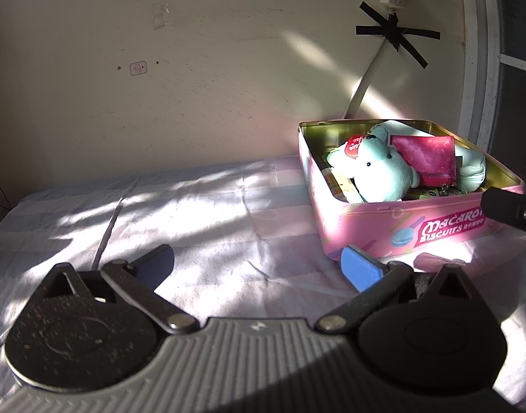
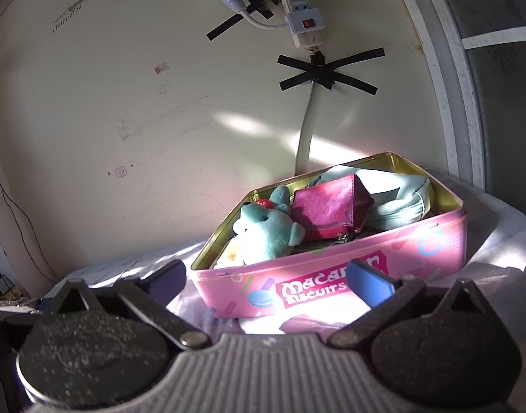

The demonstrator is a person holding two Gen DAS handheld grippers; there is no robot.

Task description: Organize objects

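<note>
Right wrist: one tin (image 2: pixel 332 275), one bear (image 2: pixel 263 230), two pouches (image 2: pixel 328 210).

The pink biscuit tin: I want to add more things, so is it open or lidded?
Open. The pink biscuit tin has no lid on it; its gold inside shows, with a teal teddy bear, magenta wallet and pale pouch inside.

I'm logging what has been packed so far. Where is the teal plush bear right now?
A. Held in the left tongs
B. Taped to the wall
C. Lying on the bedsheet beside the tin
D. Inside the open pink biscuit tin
D: the teal plush bear lies inside the open pink biscuit tin, next to a magenta wallet, and both tongs are open and empty.
</note>
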